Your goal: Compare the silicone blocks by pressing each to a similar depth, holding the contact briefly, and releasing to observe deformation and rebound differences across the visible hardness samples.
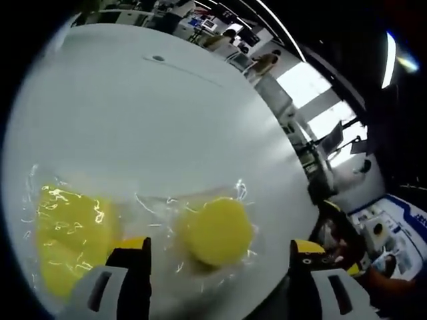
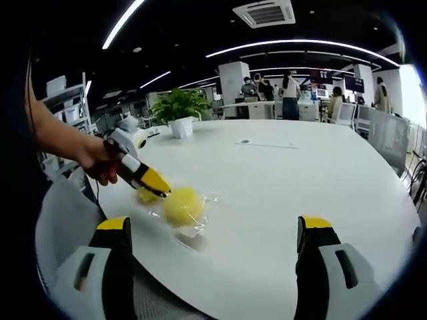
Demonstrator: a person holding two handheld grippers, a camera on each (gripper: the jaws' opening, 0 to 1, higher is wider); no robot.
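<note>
Now, in the left gripper view, the left gripper point(image 1: 220, 257) has its jaws spread wide at the bottom of the frame, and a yellow block point(image 1: 219, 231) in a clear wrapper point(image 1: 163, 210) sits right between them, low centre, on the white table point(image 1: 153, 127). I can't tell whether either jaw touches it. A second block point(image 1: 67, 237), also yellow and wrapped, lies at the lower left, just past the left jaw, its wrapper glinting with reflections. Up top, a small dark disc point(image 1: 158, 58) sits on the table, and a bright window point(image 1: 313, 93) glares at the upper right.

Over in the right gripper view, the right gripper point(image 2: 217, 243) is wide too, jaws rising at lower left and lower right, nothing between them but bare table. Left of centre, a hand point(image 2: 100, 163) brings the left gripper in from the left edge, yellow tips pointing down-right over the two blocks; the nearer block shows centre-left, the second one peeks out just beneath the tips. Whether those tips are pressing it, I can't tell. A potted plant point(image 2: 180, 110) stands at the table's far side, upper left, and people point(image 2: 290, 93) stand in the background at upper right, under long ceiling lights
</note>
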